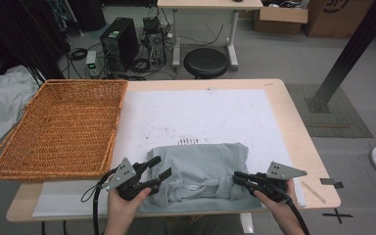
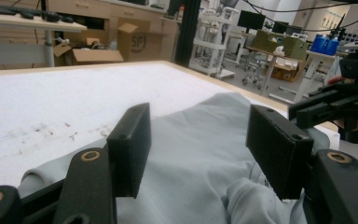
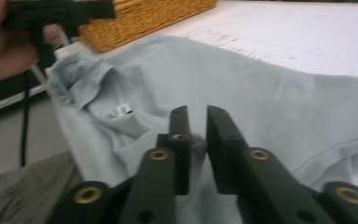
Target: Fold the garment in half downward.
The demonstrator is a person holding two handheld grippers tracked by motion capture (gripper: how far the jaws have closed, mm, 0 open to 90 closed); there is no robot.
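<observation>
High view: I am working at a table covered by a white sheet, with a wicker basket standing empty at the left, probably the destination for the finished garment. A folded grey shirt is lying flat at the near edge of the sheet, collar and label toward me, placed there so both grippers can reach its two near corners.

The left gripper is sitting over the shirt's near-left part. In the left gripper view its pads are standing roughly half open above the cloth, pressing on nothing; I judge it is free of the fabric.

The right gripper is sitting at the shirt's near-right edge. In the right gripper view its jaws are nearly shut, with a narrow gap, and a thin bit of grey fabric seems to be lying between the pads. I am reading this as a pinch on the shirt edge, though blur is leaving it uncertain.
</observation>
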